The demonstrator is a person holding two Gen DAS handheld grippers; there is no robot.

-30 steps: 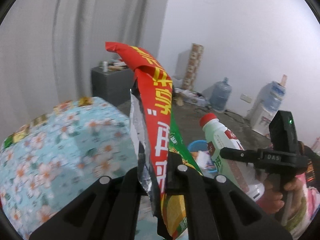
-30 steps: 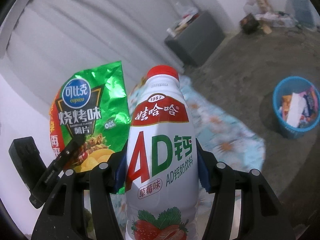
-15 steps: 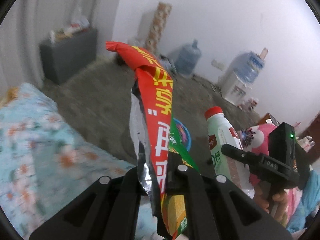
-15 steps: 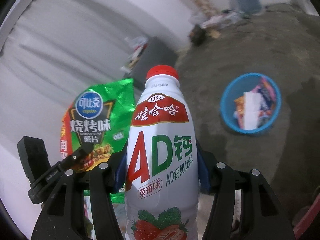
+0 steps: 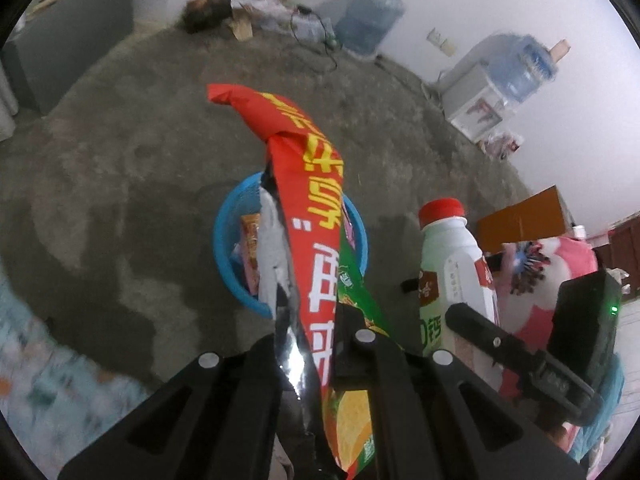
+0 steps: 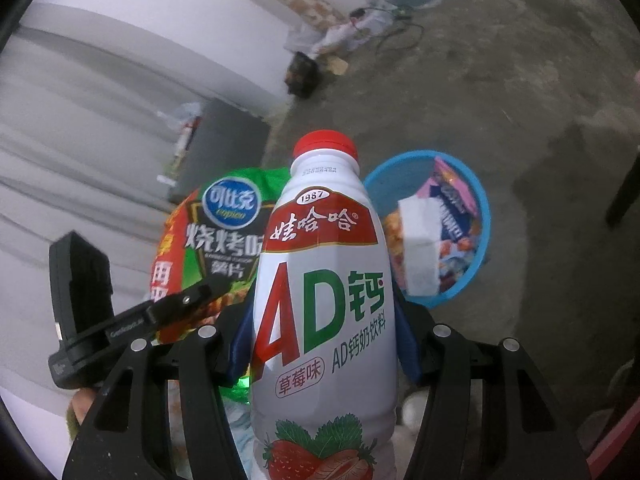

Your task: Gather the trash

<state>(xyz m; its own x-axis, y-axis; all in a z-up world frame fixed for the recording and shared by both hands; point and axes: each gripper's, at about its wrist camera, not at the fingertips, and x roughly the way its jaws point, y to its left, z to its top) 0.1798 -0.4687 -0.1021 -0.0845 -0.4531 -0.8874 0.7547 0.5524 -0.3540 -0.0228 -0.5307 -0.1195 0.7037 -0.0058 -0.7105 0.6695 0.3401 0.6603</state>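
Observation:
My left gripper (image 5: 310, 328) is shut on a red and green chip bag (image 5: 316, 208) that stands up between the fingers; the bag also shows in the right wrist view (image 6: 224, 236). My right gripper (image 6: 324, 336) is shut on a white AD milk bottle (image 6: 324, 280) with a red cap, held upright; the bottle also shows in the left wrist view (image 5: 452, 272). A blue trash basket (image 5: 224, 256) with wrappers in it stands on the floor below and beyond both grippers, and it shows in the right wrist view too (image 6: 478, 216).
The floor (image 5: 120, 168) is bare grey concrete. Water jugs (image 5: 372, 16) and a dispenser (image 5: 476, 100) stand by the far wall. A grey cabinet (image 6: 224, 140) is at the left. A flowered cloth (image 5: 48, 384) is at the lower left. A pink cushion (image 5: 560, 264) lies at the right.
Both grippers have swung away from the flowered cloth and tipped down toward the floor. The blue basket now sits closer and more central in both views. Both grips are unchanged.

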